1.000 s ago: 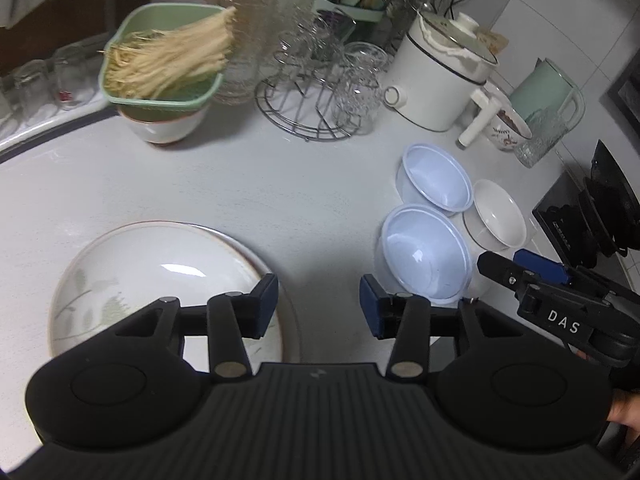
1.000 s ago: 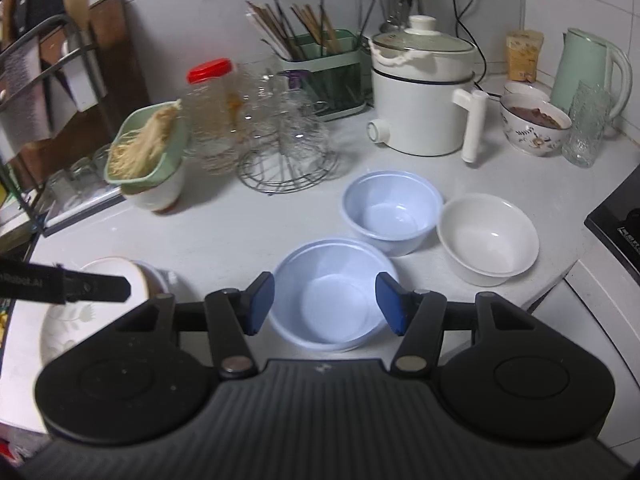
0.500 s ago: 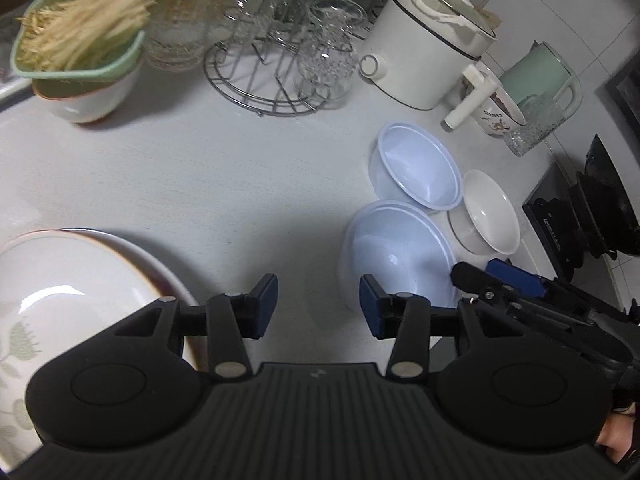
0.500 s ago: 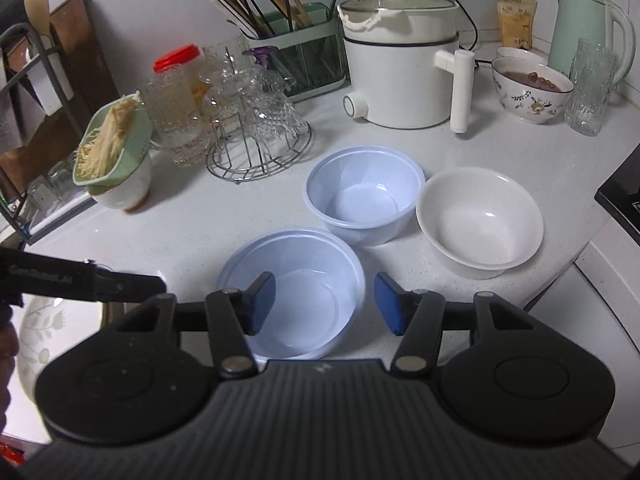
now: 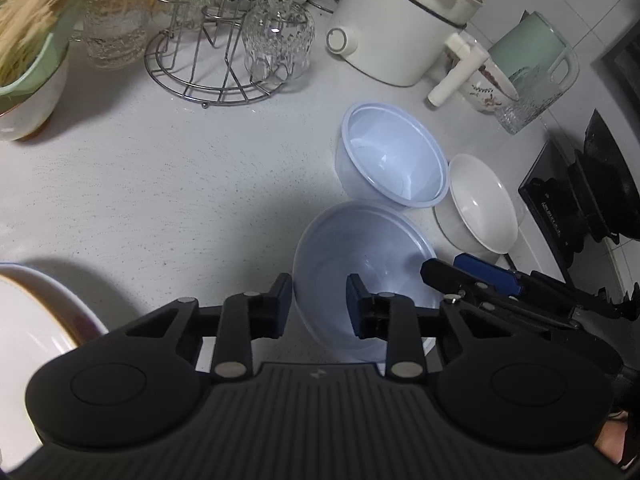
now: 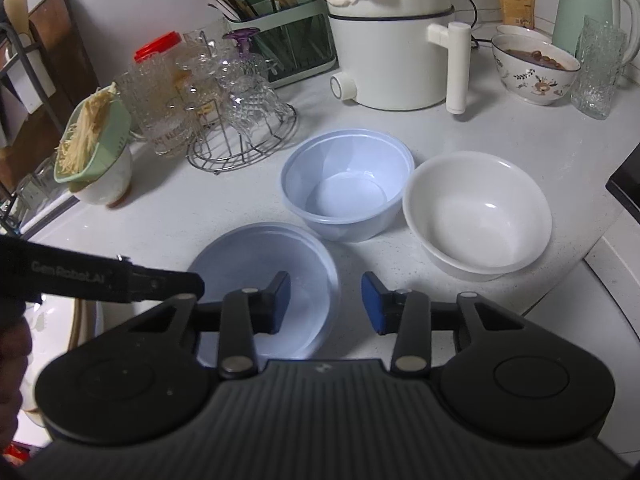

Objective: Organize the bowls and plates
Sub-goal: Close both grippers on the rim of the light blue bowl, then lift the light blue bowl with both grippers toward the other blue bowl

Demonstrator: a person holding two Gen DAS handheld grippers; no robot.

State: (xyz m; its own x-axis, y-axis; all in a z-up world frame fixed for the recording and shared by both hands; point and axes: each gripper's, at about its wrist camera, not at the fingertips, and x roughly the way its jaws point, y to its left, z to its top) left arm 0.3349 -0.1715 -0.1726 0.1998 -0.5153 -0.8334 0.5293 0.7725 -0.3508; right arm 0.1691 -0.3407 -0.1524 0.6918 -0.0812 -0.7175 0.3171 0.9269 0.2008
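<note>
Blue bowl (image 5: pixel 362 276) at 12 o'clock: left claw (image 5: pixel 318 302) part-open astride rim, right claw (image 6: pixel 325 300) wide, both empty. Risk: thin wall slips, bowl tips.

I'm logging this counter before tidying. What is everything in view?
Shallow bowl: one, pale blue, nearest, both claws straddling its rim.
Deep bowl: one, pale blue, behind it.
White bowl: one, right of the deep bowl.
Plate: one, white, far left.
Glass rack: one, wire, holding clear glasses.
Cooker: one, white, at back.
Kettle: one, mint green, back right.
Left claw: open.
Right claw: open.
</note>
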